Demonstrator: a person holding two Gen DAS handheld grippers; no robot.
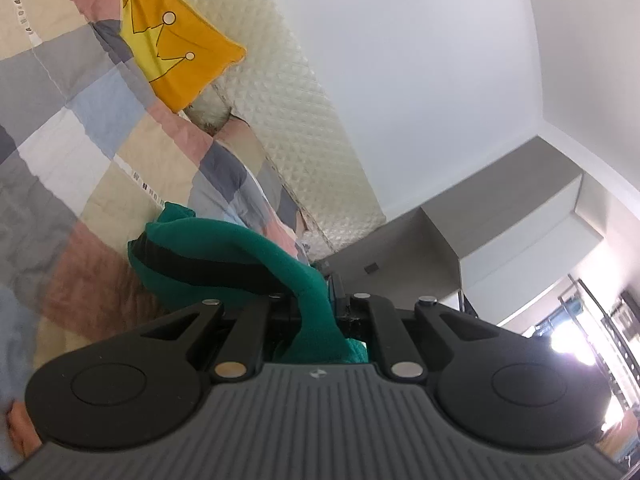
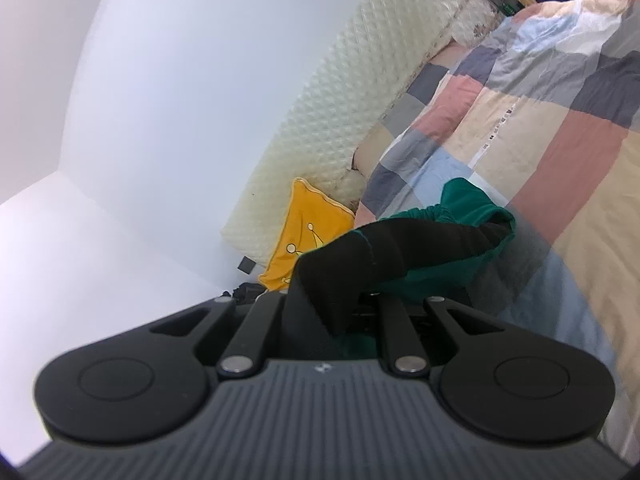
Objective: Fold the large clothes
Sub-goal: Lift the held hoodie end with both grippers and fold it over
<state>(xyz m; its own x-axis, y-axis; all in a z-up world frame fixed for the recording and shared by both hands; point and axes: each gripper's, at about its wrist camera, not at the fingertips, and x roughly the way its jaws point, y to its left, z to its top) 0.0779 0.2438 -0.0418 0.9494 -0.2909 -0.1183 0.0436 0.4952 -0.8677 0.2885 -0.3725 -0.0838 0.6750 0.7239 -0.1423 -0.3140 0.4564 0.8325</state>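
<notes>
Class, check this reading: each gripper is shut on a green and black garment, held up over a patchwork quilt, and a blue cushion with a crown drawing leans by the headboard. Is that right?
One detail is wrong: the cushion is yellow, not blue, as the left wrist view shows. The rest stands: the left gripper and right gripper are each shut on the green and black garment above the patchwork quilt, by the headboard.

Garment (image 1: 224, 248) is hanging between both grippers over the quilt (image 1: 72, 128), one end running into the left gripper (image 1: 316, 320), the other into the right gripper (image 2: 340, 312). Quilt is lying on the bed. Cushion (image 1: 176, 52) is sitting at the bed's head edge, leaning against the padded headboard (image 1: 288, 112), wall behind it.
</notes>
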